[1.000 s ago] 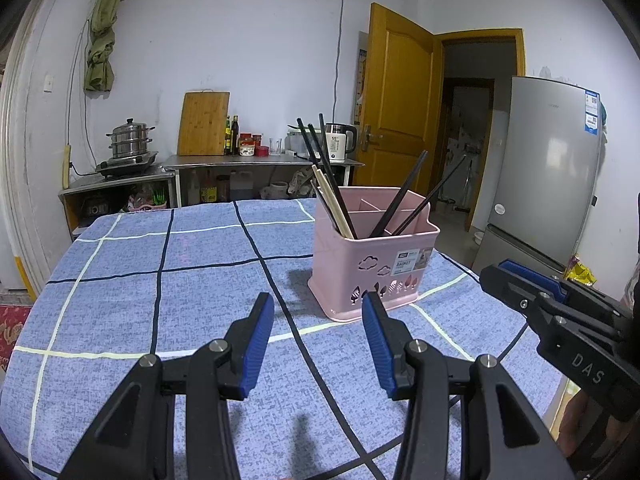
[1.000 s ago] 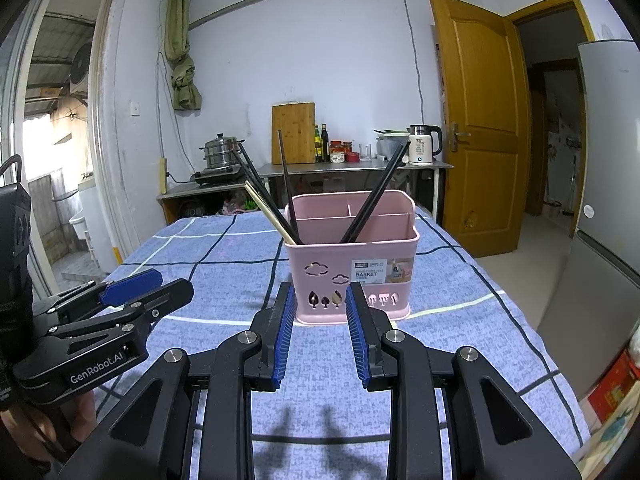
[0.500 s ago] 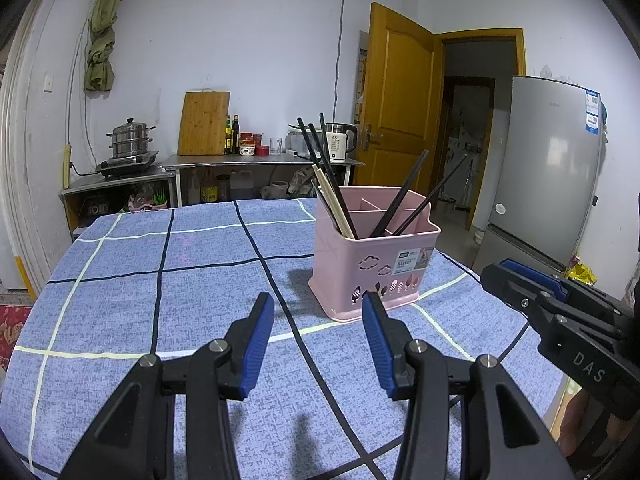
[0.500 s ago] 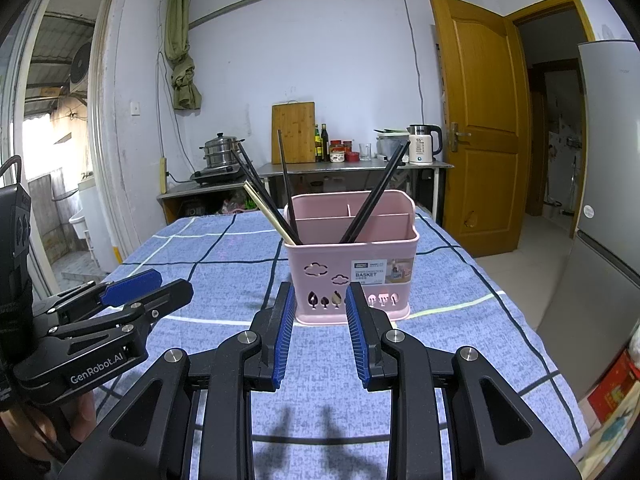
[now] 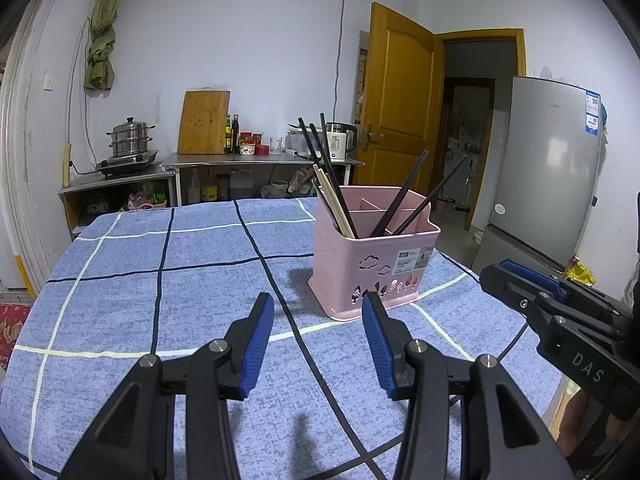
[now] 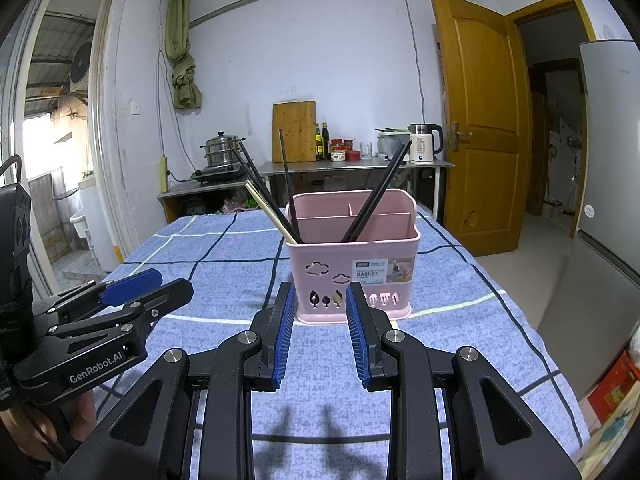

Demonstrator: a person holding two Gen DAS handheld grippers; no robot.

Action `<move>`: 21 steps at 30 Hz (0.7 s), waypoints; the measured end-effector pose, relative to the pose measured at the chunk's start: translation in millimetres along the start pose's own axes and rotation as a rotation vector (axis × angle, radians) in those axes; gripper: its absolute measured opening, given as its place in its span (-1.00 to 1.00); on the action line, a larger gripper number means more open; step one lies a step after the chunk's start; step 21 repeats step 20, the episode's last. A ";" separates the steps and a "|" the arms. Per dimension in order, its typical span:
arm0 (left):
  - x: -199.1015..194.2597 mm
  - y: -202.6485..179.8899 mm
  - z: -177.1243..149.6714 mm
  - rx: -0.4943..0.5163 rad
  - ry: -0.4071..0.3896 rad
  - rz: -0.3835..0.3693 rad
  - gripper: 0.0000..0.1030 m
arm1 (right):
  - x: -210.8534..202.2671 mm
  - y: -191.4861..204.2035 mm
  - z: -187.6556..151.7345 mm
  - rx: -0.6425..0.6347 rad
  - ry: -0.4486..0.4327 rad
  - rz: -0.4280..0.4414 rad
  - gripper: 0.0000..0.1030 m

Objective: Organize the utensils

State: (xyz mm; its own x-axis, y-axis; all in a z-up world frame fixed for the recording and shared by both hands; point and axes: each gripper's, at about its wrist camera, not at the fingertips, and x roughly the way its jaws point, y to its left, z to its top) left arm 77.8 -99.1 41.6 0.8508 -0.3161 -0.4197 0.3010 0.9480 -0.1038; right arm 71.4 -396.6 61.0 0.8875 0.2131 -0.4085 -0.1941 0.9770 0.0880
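Chopsticks (image 6: 362, 204) stand tilted in pink basket (image 6: 352, 264) on counter (image 5: 160, 280), dark ones plus pale pair (image 5: 334, 204); lower ends hidden behind basket wall. Left gripper (image 5: 318, 338) fingers spread, empty, over blue cloth, basket just beyond. Right gripper (image 6: 318, 330) fingers apart, narrower gap, empty, tips overlapping basket base in view; contact unclear. Basket label text mostly unreadable.

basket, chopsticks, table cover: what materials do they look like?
Pink basket: moulded plastic, matte, with cut-out shapes and a paper label. Black chopsticks: smooth, dark, likely plastic or lacquered wood. Pale chopsticks: probably bamboo or bare wood. Tablecloth: woven fabric, mottled blue weave.
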 end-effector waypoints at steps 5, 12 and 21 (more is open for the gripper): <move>0.5 -0.3 -0.3 0.003 0.006 0.001 -0.07 | 0.2 -1.2 -0.3 0.004 0.002 0.000 -0.47; 0.5 -1.8 0.3 0.014 0.009 0.005 -0.07 | 1.1 -3.6 -0.5 0.003 0.007 0.000 -0.47; -0.4 -2.9 0.4 0.016 0.004 0.003 -0.07 | 0.8 -4.6 -0.6 0.003 0.009 0.001 -0.47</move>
